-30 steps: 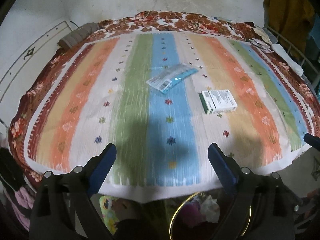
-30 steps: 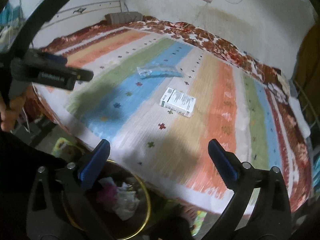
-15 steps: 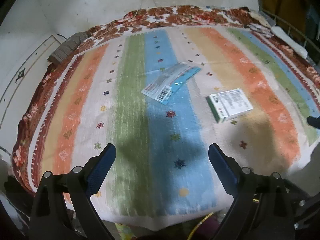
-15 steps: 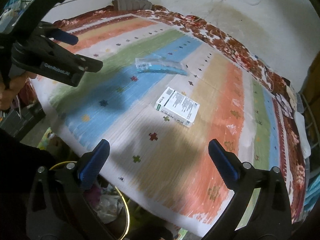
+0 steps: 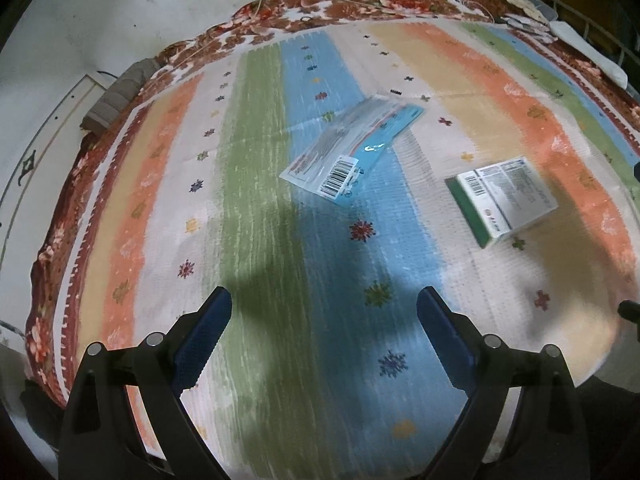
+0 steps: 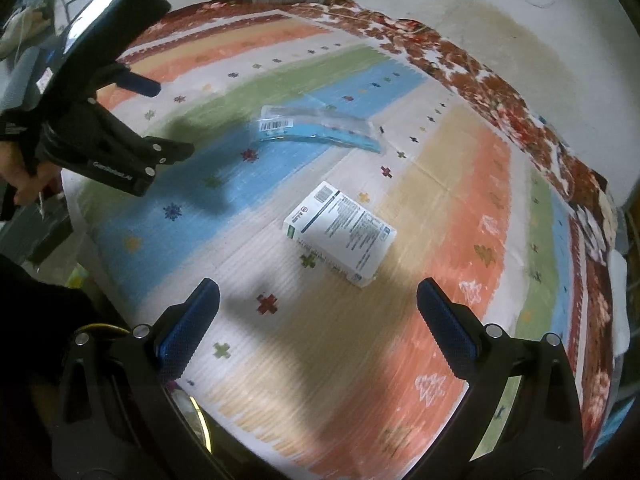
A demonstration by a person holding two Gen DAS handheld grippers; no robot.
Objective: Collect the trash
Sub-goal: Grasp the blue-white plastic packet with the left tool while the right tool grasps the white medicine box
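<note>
Reaching in from the bin side, both claws, left (image 5: 322,322) and right (image 6: 318,308), have moved, empty and spread, over the bed (image 5: 256,160) toward wrapper (image 5: 352,152) and box (image 6: 340,232), probably next grabs.

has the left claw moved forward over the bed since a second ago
Yes. The left claw has advanced over the striped bedspread: the bed edge once below its tips is now behind them, and the blue wrapper looms closer.

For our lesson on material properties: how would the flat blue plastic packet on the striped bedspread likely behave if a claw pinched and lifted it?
The blue plastic packet looks thin and glossy, so probably light, floppy and slippery. Lying flat, it may be hard to get under.
</note>
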